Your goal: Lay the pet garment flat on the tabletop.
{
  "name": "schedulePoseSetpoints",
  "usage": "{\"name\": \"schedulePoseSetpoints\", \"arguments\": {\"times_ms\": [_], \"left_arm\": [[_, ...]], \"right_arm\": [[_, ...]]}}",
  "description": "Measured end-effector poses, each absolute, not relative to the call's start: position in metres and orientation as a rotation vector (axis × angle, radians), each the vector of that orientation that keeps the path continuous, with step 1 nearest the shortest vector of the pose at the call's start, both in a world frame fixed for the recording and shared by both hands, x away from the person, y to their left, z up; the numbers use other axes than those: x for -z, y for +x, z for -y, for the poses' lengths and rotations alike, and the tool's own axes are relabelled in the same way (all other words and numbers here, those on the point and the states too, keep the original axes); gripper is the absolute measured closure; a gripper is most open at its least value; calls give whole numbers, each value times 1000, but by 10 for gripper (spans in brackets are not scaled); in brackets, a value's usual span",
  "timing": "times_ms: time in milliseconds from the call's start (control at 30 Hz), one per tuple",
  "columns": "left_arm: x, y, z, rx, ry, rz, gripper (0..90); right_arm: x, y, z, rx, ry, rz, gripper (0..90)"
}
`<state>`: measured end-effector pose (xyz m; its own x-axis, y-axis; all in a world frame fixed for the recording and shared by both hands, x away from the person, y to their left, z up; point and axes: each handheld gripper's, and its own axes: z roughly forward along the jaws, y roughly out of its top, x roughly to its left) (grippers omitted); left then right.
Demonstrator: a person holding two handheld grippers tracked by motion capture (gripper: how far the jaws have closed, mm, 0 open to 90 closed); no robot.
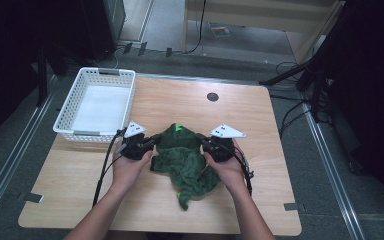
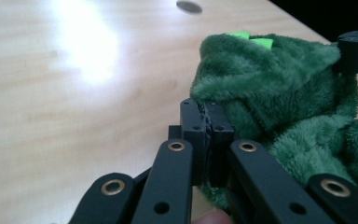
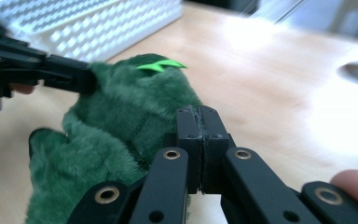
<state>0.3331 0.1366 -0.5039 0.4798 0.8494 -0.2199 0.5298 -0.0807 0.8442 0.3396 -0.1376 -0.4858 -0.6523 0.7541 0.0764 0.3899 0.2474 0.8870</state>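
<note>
I am looking down on the wooden table point(image 1: 260, 115), where a green fleece garment point(image 1: 185, 162) is lying crumpled near the middle, slightly toward the six o'clock edge. I am holding the left gripper point(image 1: 154, 141) at the garment's nine o'clock side and the right gripper point(image 1: 200, 137) at its three o'clock side, both pointing inward at its upper part. In the left gripper view the two black jaws are standing pressed together, pinching an edge of the fleece point(image 2: 270, 93) between the pads. In the right gripper view the jaws are likewise closed tight at the fleece's point(image 3: 121, 121) edge; whether they are pinching it I cannot tell. A bright green tag point(image 3: 161, 66) is showing on top of the garment, toward twelve o'clock. A white basket point(image 1: 75, 132) is sitting at the table's ten o'clock corner, well apart from the garment.
</note>
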Motion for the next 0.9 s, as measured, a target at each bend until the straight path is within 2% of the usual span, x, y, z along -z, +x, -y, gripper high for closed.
{"name": "schedulePoseSetpoints", "arguments": {"times_ms": [133,167,233,367,567,733,800,900], "left_arm": [[509,354,-127,-432,1783,-1217,852],[519,367,-123,-409,1814,-1260,787],[525,374,-123,-395,1813,-1301,714],[527,378,-120,-368,1788,-1292,624],[525,390,-99,-345,1756,-1266,635],[533,395,-87,-290,1839,-1287,647],[537,395,-87,-305,1883,-1305,596],[539,393,-85,-327,1910,-1293,602]], "right_arm": [[495,354,145,-1307,1123,-2137,883],[510,366,150,-1203,1233,-2167,838],[524,376,158,-1120,1366,-2166,799],[519,376,170,-1266,1378,-2125,735],[512,392,153,-1251,1387,-2151,778],[526,402,140,-1178,1462,-2249,704],[530,399,135,-1108,1463,-2270,661],[532,397,135,-1073,1455,-2279,667]]}}
